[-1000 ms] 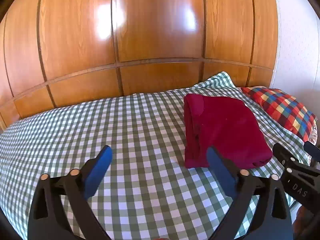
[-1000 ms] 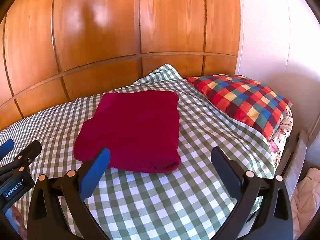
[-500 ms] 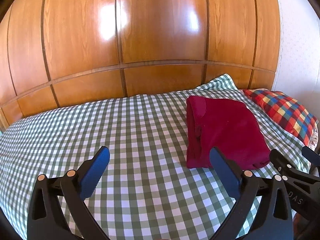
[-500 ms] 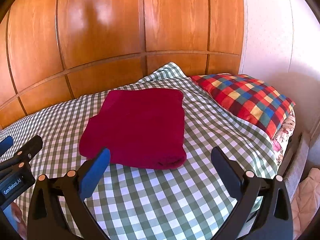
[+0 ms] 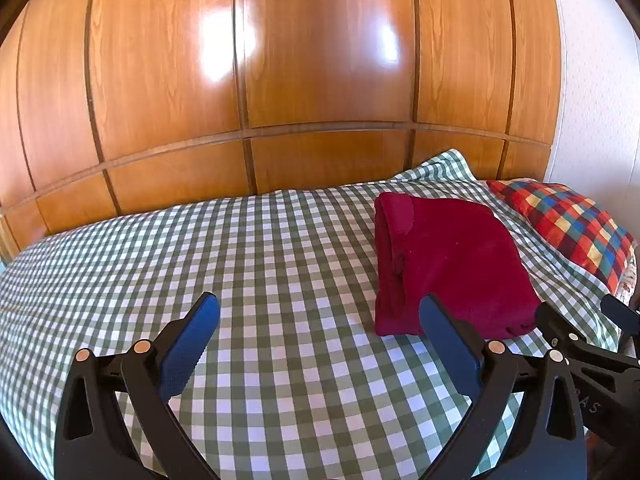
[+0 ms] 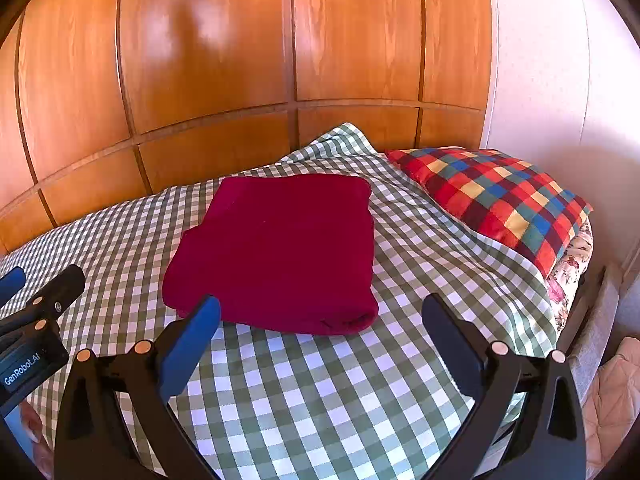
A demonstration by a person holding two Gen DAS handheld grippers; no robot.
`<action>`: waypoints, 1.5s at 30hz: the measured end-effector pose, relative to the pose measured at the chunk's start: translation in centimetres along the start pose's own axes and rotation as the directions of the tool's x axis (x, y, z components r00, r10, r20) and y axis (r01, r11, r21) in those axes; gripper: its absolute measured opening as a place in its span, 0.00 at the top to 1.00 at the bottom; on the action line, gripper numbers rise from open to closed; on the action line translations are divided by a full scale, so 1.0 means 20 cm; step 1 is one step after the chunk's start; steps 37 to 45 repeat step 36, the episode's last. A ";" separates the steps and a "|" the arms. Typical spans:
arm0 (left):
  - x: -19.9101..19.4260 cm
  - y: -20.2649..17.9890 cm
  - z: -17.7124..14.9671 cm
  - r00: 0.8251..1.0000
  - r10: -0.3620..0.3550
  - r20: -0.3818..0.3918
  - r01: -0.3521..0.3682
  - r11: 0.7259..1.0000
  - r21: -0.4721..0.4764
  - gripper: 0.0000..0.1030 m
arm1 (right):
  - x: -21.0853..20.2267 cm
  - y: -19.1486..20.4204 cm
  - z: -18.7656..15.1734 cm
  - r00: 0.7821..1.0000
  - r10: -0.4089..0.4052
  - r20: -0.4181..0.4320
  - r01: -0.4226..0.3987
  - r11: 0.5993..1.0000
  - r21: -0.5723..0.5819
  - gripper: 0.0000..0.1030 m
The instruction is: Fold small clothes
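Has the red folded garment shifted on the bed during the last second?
No. The red folded garment keeps its place beside the plaid pillow on the checked sheet; only the camera drifted slightly.

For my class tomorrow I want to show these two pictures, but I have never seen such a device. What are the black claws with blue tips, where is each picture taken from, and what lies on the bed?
There is no robot here. A person holds a hand tool with a two-finger claw in each hand, and a wide-angle camera on each tool looks forward along its fingers. One picture comes from the left claw, the other from the right claw. Each camera also catches the other tool at its edge.

Both claws are open and hold nothing; they hover above a bed with a green checked sheet. On the sheet lies a dark red garment, already folded into a neat rectangle. Beside it is a multicoloured checked pillow. Behind the bed stand glossy wooden panels.
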State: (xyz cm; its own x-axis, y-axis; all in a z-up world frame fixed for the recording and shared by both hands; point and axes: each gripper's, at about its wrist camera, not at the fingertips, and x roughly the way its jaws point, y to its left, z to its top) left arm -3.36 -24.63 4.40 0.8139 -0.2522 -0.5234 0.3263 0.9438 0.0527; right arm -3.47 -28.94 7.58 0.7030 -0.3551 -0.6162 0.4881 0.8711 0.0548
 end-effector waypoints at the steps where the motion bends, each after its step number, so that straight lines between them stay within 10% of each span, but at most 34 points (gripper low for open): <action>1: 0.00 0.00 0.00 1.000 0.001 0.001 -0.001 1.000 -0.001 0.04 | 0.00 0.00 0.00 1.000 -0.001 0.000 0.001 1.000 0.000 0.02; 45: 0.02 0.08 -0.04 0.999 0.023 -0.024 -0.023 1.000 -0.018 0.04 | 0.16 -0.28 0.06 0.995 -0.092 -0.050 0.097 0.988 0.117 0.02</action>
